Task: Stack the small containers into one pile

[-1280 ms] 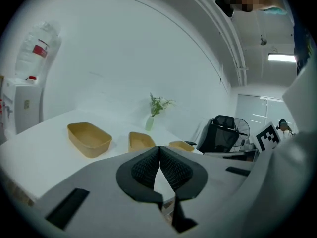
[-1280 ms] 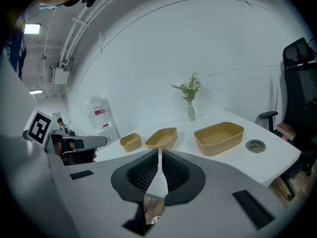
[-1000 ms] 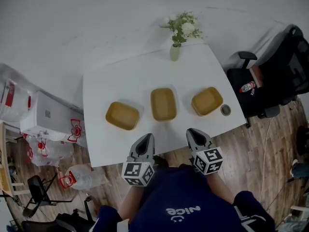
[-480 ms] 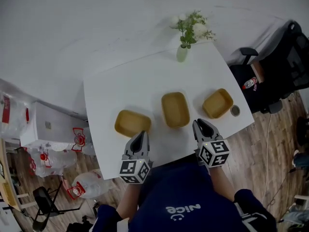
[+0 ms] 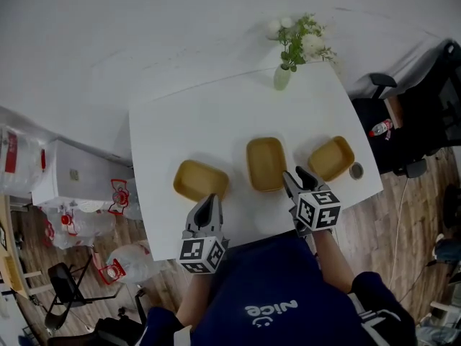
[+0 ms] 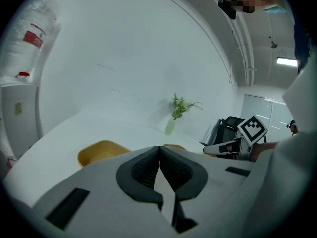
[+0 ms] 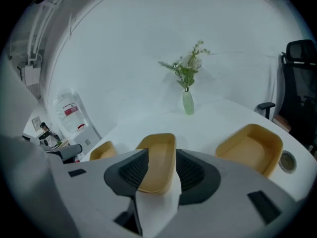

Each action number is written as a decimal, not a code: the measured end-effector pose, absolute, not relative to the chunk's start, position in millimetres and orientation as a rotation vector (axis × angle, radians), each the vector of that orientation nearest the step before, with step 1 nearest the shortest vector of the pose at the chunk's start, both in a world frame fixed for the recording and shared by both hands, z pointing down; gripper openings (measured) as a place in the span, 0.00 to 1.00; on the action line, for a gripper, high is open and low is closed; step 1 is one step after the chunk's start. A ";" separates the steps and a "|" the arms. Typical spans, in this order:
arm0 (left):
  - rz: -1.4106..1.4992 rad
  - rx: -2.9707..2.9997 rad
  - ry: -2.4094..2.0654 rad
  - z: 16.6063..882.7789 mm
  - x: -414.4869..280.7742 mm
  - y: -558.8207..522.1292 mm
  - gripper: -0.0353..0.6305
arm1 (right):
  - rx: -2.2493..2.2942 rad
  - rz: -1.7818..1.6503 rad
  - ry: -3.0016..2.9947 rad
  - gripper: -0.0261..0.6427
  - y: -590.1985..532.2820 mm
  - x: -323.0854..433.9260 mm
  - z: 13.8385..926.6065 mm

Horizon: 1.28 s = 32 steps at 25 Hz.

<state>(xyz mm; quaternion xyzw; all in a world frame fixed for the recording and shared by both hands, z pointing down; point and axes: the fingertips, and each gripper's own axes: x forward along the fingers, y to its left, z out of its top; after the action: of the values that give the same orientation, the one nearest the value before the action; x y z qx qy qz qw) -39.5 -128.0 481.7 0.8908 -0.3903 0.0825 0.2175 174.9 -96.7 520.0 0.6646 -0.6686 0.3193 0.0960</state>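
**Right gripper [image 5: 297, 176] opens at the middle container [image 5: 265, 163]**

Both grippers have come forward to the table [image 5: 187, 125] since a second ago.

Head view: the right gripper's tips sit at the middle container's near corner. The left container [image 5: 200, 180] and right container [image 5: 331, 157] lie apart, nothing stacked.

Left gripper view: the left gripper [image 6: 159, 150] has its jaws pressed together, empty.

Right gripper view: the jaws are opening, with the container's rim between them, untouched. A first pick-up looks likely.

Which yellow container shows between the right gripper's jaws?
The middle container, framed by the right gripper's opening jaws, untouched; left container and right container sit aside.
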 end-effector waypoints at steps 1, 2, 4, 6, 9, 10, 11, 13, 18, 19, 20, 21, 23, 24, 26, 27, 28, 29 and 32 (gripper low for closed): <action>0.226 2.458 -1.098 479.9 -41.0 -128.0 0.08 | 1.951 0.968 -1.972 0.27 -100.3 176.8 523.8; 0.224 2.449 -1.116 478.1 -42.6 -128.4 0.08 | 1.937 0.989 -1.961 0.27 -104.1 179.0 527.8; 0.217 2.436 -1.155 474.7 -46.0 -129.6 0.08 | 1.923 1.035 -1.936 0.27 -111.7 183.9 536.7; 0.212 2.421 -1.191 472.7 -49.2 -129.3 0.08 | 1.911 1.079 -1.917 0.27 -118.0 187.6 545.4; 0.210 2.397 -1.233 474.2 -54.9 -126.2 0.08 | 1.881 1.092 -1.890 0.27 -126.6 190.2 556.3; 0.210 2.389 -1.249 475.1 -57.7 -125.2 0.08 | 1.876 1.086 -1.881 0.27 -129.8 190.8 559.3; 0.209 2.380 -1.264 476.1 -60.7 -124.3 0.08 | 1.872 1.082 -1.875 0.27 -132.9 191.0 562.2; 0.208 2.362 -1.294 477.9 -66.5 -122.4 0.08 | 1.858 1.082 -1.862 0.27 -138.2 190.4 569.1; 0.205 2.329 -1.345 479.8 -76.3 -119.0 0.08 | 1.851 1.115 -1.816 0.27 -143.5 191.6 584.6; 0.204 2.326 -1.351 480.0 -77.3 -118.8 0.08 | 1.848 1.128 -1.807 0.27 -143.5 192.0 588.4; 0.203 2.322 -1.358 480.4 -78.2 -118.7 0.08 | 1.843 1.141 -1.799 0.27 -143.0 192.2 592.7; 0.203 2.318 -1.366 480.8 -79.5 -118.6 0.08 | 1.840 1.151 -1.791 0.27 -142.3 192.6 596.5; 0.202 2.306 -1.380 481.5 -82.7 -119.1 0.08 | 1.841 1.158 -1.780 0.27 -142.5 193.2 599.4; 0.200 2.301 -1.386 482.0 -84.1 -119.6 0.08 | 1.838 1.162 -1.779 0.27 -143.2 192.9 600.3; 0.196 2.299 -1.388 483.2 -84.4 -121.0 0.08 | 1.829 1.168 -1.772 0.26 -144.7 192.8 602.2; 0.193 2.300 -1.385 484.0 -83.6 -121.8 0.08 | 1.828 1.169 -1.764 0.22 -145.2 193.6 602.9; 0.192 2.300 -1.379 485.0 -82.5 -122.5 0.08 | 1.831 1.173 -1.755 0.18 -145.5 194.4 603.7; 0.192 2.299 -1.375 486.1 -81.6 -123.2 0.08 | 1.833 1.179 -1.748 0.17 -145.7 194.9 604.4; 0.205 2.290 -1.369 489.6 -80.2 -123.3 0.08 | 1.827 1.181 -1.742 0.14 -145.3 193.6 604.4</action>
<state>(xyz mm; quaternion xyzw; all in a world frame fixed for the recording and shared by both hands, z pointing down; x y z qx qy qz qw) -80.2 -123.3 489.6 0.8327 -0.4979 0.0746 0.2306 193.6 -145.3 604.4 0.6452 -0.6153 0.4172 0.1763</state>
